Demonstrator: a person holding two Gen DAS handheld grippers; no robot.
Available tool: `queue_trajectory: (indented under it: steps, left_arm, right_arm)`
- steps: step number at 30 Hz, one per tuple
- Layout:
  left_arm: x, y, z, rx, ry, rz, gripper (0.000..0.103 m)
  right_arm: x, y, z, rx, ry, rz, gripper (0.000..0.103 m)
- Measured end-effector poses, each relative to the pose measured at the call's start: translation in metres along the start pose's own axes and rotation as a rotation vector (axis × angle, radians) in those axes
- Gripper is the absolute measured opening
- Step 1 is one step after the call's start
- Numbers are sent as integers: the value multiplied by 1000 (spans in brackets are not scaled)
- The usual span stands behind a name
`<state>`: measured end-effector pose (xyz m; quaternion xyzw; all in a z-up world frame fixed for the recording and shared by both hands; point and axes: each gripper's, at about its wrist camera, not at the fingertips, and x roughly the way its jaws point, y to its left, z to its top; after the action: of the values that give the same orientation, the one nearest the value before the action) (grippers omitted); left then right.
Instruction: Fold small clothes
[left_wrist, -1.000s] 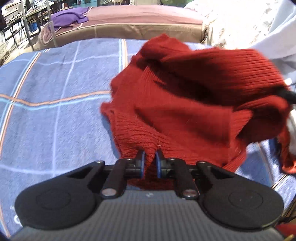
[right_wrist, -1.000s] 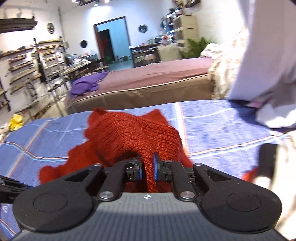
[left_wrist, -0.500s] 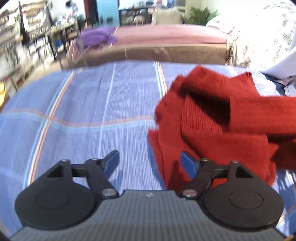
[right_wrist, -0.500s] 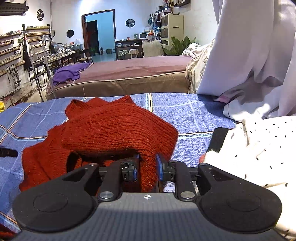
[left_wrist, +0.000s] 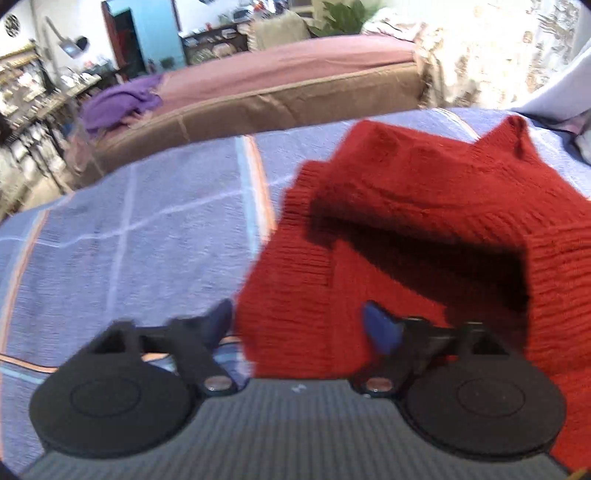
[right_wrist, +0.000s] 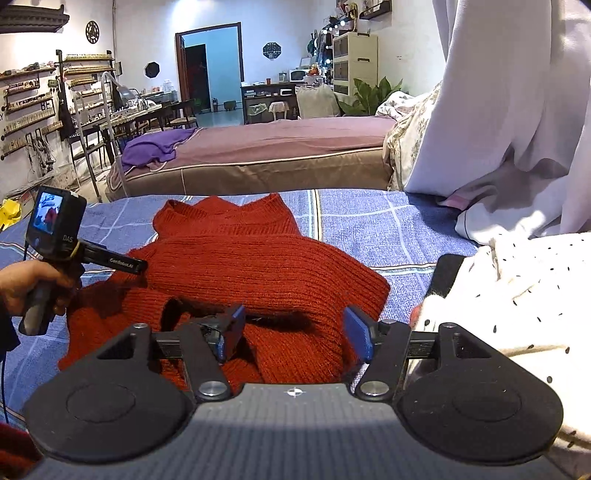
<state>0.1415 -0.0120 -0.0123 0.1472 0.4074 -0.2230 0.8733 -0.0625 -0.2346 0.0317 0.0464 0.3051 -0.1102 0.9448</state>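
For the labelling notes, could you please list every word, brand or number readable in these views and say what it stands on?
"DAS": on the body of the left gripper, under its small screen.
"GenRobot.AI", roughly, small print: along its finger.
"BE": wall rack far left; the rest is too small to read.

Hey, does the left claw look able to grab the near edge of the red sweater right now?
Probably yes. The left claw has just been closing, though not yet gripping, with the red sweater edge lying between its pads, and nothing blocks it.
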Motion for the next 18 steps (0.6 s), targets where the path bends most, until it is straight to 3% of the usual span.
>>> queue_trajectory:
  steps: [2, 6, 11, 12, 14, 16, 18]
  left_arm:
    - [0, -5, 0, -30, 20, -74, 14]
    - [-13, -10, -6, -31, -9, -82, 12]
    - [-60, 43, -24, -255, -84, -160, 9]
    - [-75, 52, -32, -282, -102, -121, 0]
    - [-111, 68, -49, -269, -145, 19, 0]
    - [-143, 94, -72, -317, -164, 33, 0]
    - [-158, 115, -94, -379, -127, 38, 2]
  right_arm:
    - [3, -2, 0, 9, 11, -5, 98]
    - [8, 0, -2, 14, 32, 11, 98]
    - [6, 6, -4, 3, 39, 40, 103]
    - [6, 6, -5, 9, 39, 45, 103]
    - [6, 6, -7, 23, 48, 57, 103]
    - [8, 8, -9, 26, 53, 72, 103]
    - [11, 14, -11, 16, 55, 100, 103]
